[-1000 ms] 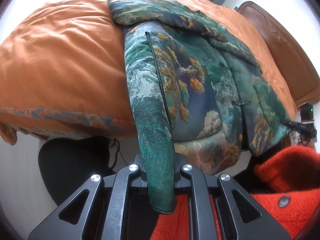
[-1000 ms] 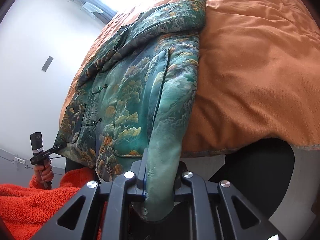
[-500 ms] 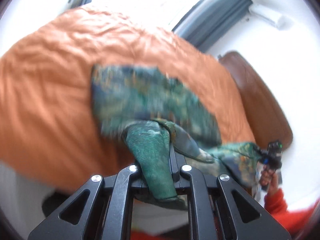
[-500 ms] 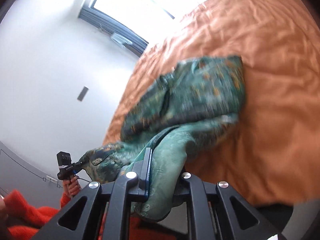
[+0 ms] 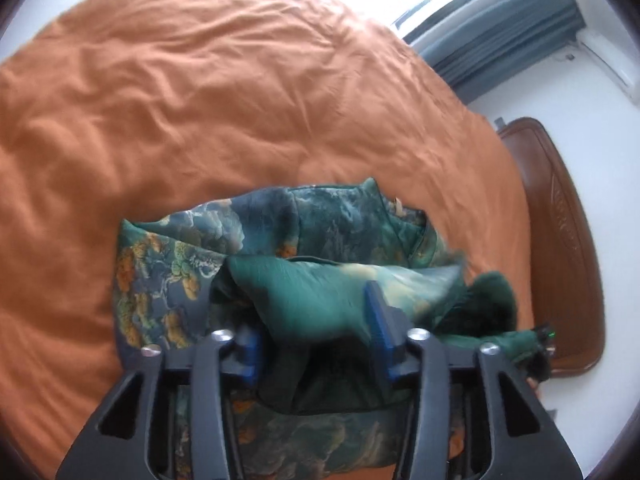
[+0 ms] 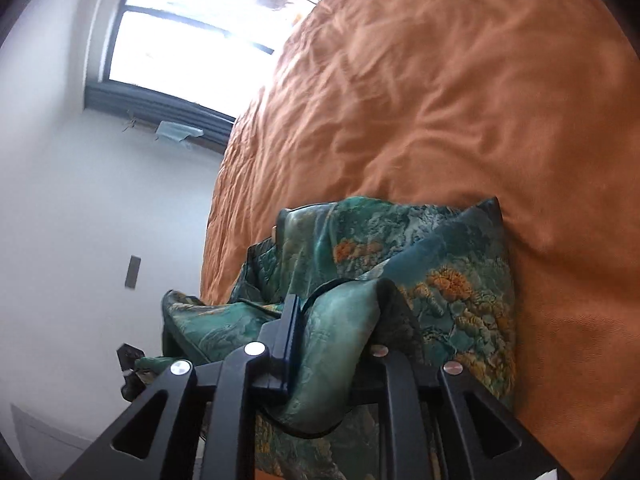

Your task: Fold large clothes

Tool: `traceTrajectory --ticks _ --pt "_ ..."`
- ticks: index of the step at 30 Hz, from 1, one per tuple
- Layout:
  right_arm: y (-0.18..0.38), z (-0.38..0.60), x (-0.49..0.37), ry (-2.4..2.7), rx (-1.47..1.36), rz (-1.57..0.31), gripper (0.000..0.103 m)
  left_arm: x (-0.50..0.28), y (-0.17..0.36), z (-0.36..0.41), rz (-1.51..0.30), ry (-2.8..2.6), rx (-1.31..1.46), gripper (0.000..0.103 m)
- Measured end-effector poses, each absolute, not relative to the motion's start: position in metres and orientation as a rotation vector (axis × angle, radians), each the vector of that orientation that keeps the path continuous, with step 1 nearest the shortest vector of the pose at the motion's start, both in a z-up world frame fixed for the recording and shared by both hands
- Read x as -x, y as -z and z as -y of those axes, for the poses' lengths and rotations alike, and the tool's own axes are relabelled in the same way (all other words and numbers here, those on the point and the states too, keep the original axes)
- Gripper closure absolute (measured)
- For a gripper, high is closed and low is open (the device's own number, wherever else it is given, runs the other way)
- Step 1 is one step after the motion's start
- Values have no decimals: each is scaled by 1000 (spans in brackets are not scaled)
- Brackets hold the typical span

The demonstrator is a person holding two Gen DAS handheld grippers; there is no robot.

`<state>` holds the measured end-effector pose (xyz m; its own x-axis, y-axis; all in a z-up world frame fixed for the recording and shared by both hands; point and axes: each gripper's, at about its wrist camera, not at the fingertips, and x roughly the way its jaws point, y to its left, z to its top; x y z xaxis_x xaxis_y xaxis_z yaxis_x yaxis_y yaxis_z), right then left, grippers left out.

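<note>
The green patterned jacket [image 5: 256, 240] lies on the orange bed cover [image 5: 200, 100], its lower half folded up over its upper half. My left gripper [image 5: 316, 328] has its jaws spread wide, with the jacket's hem corner lying loose between them. My right gripper [image 6: 332, 332] also stands open, with the other hem corner of the jacket [image 6: 420, 264] draped between its fingers. Both grippers are low over the folded jacket.
A brown wooden headboard [image 5: 568, 248] stands at the right of the bed. A window [image 6: 192, 28] with grey curtains [image 5: 500, 32] is beyond the bed. White wall [image 6: 80, 220] is to the left in the right wrist view.
Both grippers carried the hanging hem up and forward over the bed, folding the jacket in half. Their jaws have spread apart from a tight pinch.
</note>
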<state>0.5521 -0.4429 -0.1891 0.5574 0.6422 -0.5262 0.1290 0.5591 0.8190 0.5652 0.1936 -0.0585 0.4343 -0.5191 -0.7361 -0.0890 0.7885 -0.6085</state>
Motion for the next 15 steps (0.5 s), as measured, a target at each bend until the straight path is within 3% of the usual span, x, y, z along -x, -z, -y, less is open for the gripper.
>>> traceTrajectory --ticks 2,4,10,15 --pt "210 451 -556 -373 -1071 -948 55 -567 52 -203 -1097 334 689 31" --pt "215 456 -560 -396 -1160 -906 43 -565 38 -215 -1063 358 731 8" --pt "172 466 -556 -400 -1081 -776 27 -548 22 -249 -971 373 720 4" --pt "154 442 -548 -327 -679 -894 26 -513 53 -236 -1025 434 428 4"
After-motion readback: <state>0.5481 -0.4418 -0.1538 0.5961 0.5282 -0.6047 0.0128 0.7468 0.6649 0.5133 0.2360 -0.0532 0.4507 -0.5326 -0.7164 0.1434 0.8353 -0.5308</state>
